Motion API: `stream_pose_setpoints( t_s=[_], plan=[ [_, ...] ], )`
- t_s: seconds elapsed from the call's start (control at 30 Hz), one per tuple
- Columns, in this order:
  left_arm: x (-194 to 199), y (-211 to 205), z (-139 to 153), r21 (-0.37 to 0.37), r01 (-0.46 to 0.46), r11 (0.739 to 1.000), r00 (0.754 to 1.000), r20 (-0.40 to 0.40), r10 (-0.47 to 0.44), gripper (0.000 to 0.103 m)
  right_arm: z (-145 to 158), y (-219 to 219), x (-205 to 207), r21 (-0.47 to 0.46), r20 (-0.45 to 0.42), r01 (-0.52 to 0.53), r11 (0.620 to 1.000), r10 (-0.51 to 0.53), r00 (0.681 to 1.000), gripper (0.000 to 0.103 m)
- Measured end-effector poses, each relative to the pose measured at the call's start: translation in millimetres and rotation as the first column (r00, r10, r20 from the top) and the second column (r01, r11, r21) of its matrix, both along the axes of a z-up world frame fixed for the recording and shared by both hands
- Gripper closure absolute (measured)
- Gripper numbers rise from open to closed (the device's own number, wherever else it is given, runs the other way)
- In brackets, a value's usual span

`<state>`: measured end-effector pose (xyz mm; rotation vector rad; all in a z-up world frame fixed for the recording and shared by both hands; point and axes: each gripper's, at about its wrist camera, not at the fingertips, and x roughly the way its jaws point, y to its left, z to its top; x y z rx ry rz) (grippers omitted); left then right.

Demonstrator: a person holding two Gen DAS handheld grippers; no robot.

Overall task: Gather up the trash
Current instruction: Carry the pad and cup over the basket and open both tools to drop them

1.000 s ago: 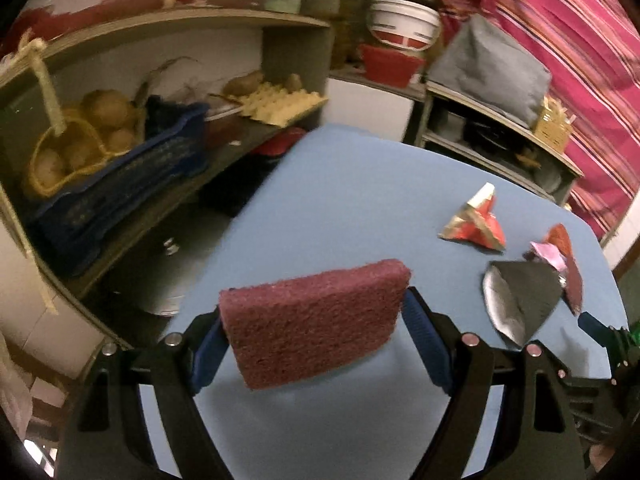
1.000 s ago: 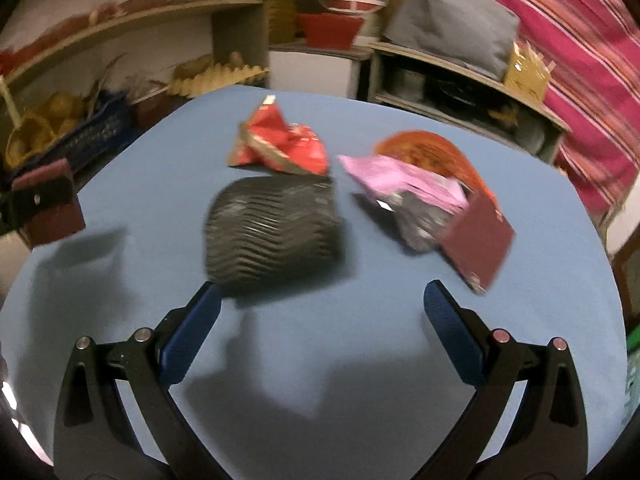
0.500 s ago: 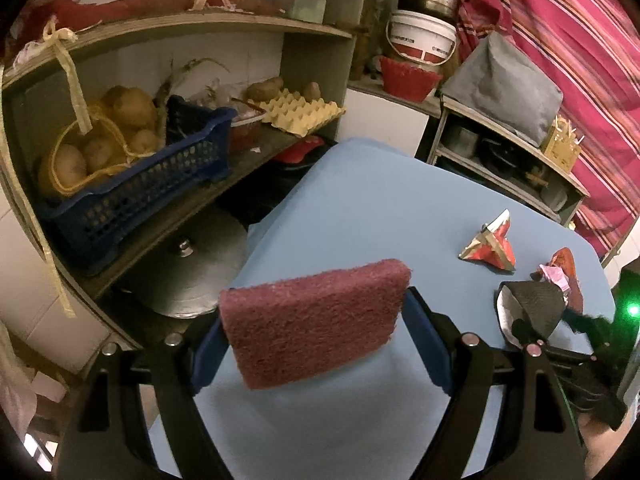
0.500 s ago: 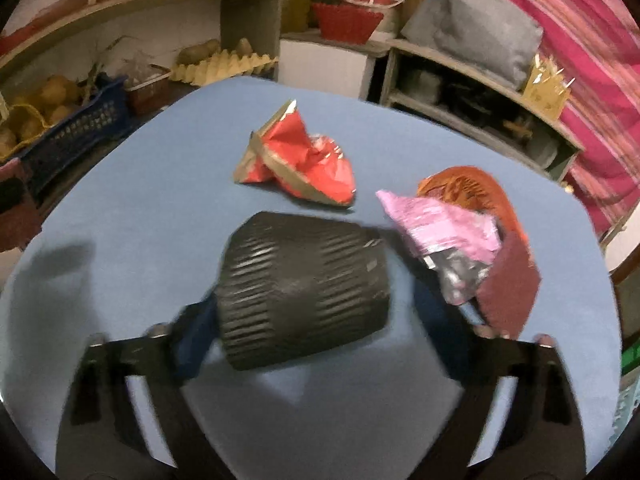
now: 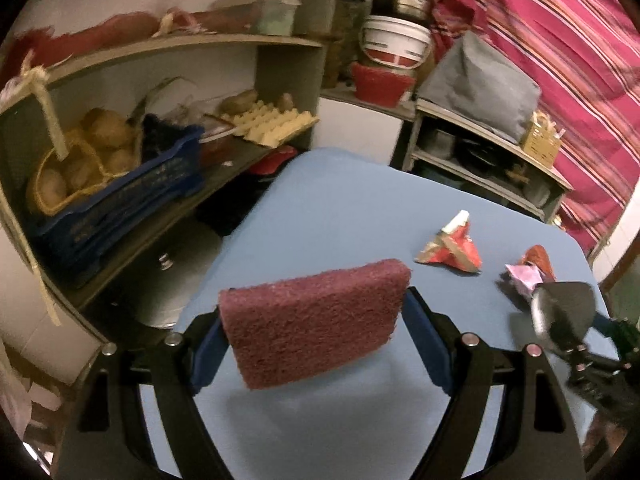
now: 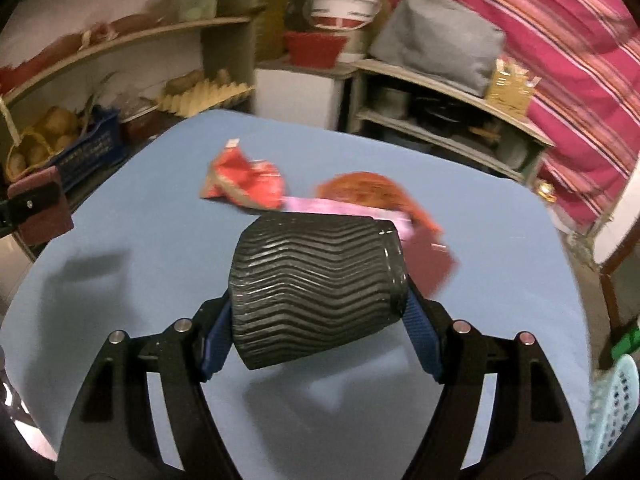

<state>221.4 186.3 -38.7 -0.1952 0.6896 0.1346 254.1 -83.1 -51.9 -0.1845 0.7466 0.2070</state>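
1. Blue table (image 6: 120, 280): rounded corners, far edge runs close to a shelf unit (image 5: 168, 46) on the left and a low rack (image 6: 452, 92) at the back. Near half and left side are bare blue surface; litter is bunched toward the far right.
2. Light blue basket (image 6: 614, 404) sits just off the table's near right corner, only partly in view.
3. Right gripper (image 6: 318, 308): jaws pulled in to a medium gap, clamped on a black ribbed cup (image 6: 316, 288) lying sideways between the blue pads, rim to the right. Cup is lifted off the surface, its shadow on the table below, over the near middle.
4. Left gripper (image 5: 314, 328): jaws closed to a medium gap, pinching a maroon scouring pad (image 5: 312, 324) by its short ends. Pad stands on edge, in the air above the table's left edge.
5. Red crumpled wrapper (image 6: 246, 182): on the table, far middle, apart from both grippers.
6. Pink wrapper (image 6: 324, 206) just right of it, touching an orange piece (image 6: 372, 188) behind it; blurred.
7. Second maroon pad (image 6: 430, 260) beside the pink wrapper, partly hidden by the cup.
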Motion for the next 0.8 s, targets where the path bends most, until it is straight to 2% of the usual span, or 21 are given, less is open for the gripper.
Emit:
stream_pose_setpoints(
  t_s=[0.2, 0.4, 0.8],
  plan=[
    [2.9, -43.6, 6.3, 0.006, 0.055, 0.998, 0.998, 0.016, -0.055, 0.023, 16.1, -86.5, -20.8, 0.006, 0.027, 0.131, 0.991, -0.131, 0.991, 0.029],
    [5.5, -96.7, 10.3, 0.035, 0.122, 0.992, 0.992, 0.024, -0.123, 0.023, 21.5, -174.3, -45.4, 0.041, 0.04, 0.264, 0.964, -0.266, 0.963, 0.029],
    [1.7, -212.7, 19.8, 0.059, 0.273, 0.96, 0.96, 0.047, -0.276, 0.023, 23.5, -295.9, -90.7, 0.105, 0.037, 0.443, 0.89, -0.449, 0.893, 0.029]
  ],
)
